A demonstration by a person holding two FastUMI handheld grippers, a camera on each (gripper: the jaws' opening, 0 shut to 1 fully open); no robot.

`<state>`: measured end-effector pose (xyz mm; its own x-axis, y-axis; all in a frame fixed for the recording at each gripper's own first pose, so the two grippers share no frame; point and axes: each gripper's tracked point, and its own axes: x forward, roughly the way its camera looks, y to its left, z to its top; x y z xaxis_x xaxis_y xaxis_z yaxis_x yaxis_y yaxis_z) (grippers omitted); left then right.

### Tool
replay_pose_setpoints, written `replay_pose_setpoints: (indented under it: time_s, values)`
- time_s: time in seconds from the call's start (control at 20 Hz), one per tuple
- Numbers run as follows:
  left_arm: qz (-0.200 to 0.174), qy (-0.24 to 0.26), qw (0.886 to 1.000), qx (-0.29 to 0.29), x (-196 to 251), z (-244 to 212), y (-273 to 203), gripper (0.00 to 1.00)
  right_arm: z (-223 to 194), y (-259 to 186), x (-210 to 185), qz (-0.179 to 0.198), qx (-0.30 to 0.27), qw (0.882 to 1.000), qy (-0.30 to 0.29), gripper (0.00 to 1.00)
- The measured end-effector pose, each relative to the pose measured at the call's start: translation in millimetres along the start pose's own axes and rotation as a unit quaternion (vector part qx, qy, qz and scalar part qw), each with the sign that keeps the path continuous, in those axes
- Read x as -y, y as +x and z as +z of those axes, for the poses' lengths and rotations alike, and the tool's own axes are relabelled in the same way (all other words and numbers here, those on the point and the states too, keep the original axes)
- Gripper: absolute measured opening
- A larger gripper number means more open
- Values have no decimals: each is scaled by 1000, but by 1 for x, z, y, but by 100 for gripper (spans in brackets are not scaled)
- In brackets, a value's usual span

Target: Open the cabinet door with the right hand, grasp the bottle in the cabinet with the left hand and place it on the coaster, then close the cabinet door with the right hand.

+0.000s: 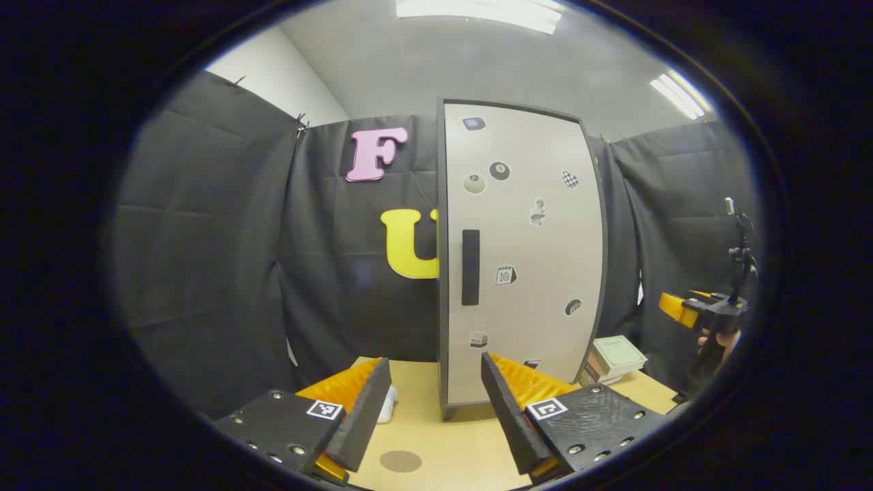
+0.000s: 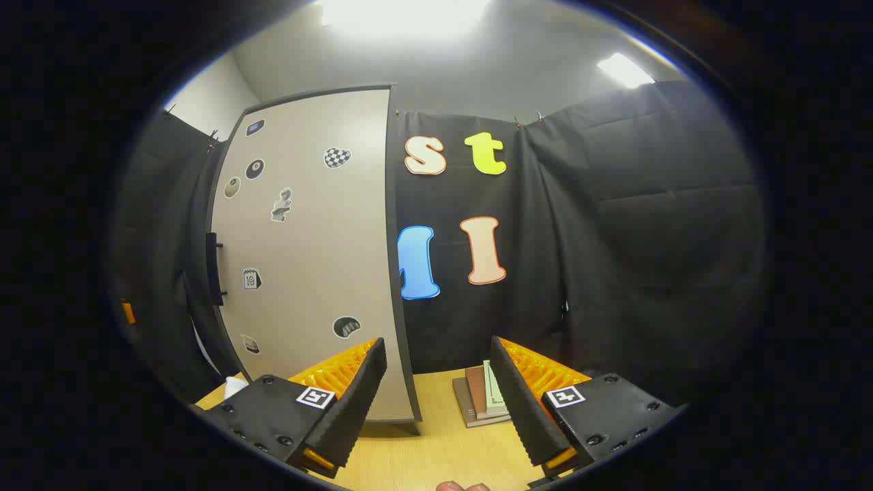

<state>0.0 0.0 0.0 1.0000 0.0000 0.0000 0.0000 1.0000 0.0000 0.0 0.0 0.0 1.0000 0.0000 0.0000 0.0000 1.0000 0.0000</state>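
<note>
While the door stays closed, the tall pale-grey cabinet [image 1: 522,259] with dark edging stands upright on the light wooden worktop [image 1: 436,436], in front of the black cloth wall.

- Cabinet door [image 2: 307,252]: flat, pale grey, dotted with small stickers; it is flush with the carcass, so the interior and the bottle are hidden.
- Vertical black bar handle [image 1: 470,266]: set near the door's left edge in the left gripper view; in the right gripper view it shows edge-on at the far left of the door [image 2: 213,268].
- Worktop: bare wood grain between the gripper fingers in both views.
- Stack of books [image 1: 614,359]: a pale green cover on top, lying on the worktop just to the right of the cabinet's foot; in the right gripper view brown and green covers show [image 2: 483,399].
- Left gripper [image 1: 436,409]: fingers spread wide, holding nothing, pointed at the cabinet's lower left corner, apart from it.
- Right gripper [image 2: 436,412]: fingers spread wide, empty, aimed at the door's right edge. It shows also at the far right of the left gripper view [image 1: 702,310], held by a hand [image 1: 716,341].
- Small round brown coaster [image 1: 400,461]: flat on the worktop, near the left gripper's fingers, in front of the cabinet.
- Small white object [image 1: 387,404]: on the worktop left of the cabinet, too hidden to tell.
</note>
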Motion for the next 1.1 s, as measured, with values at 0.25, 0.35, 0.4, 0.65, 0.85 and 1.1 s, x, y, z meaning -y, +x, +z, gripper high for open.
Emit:
replay_pose_setpoints:
  time_s: [0.25,0.35,0.4,0.65,0.85,1.1]
  values:
    - [-3,-4,1000,1,-8,-5,7,81,11,2,-13,4,5,1000,-11,96]
    - [-10,-11,1000,1,-8,-7,12,81,15,2,-15,3,8,1000,-15,96]
    - [-12,-13,1000,2,-9,-8,15,82,16,2,-17,3,10,1000,-17,92]
    - [-31,-31,999,14,-5,-9,24,82,11,-5,-23,1,10,1000,-18,92]
    - [-36,-26,999,16,-2,-14,28,82,10,-10,-31,10,4,1000,-14,92]
    - [-38,-51,998,0,3,-36,30,82,12,-10,-45,19,3,1000,-9,96]
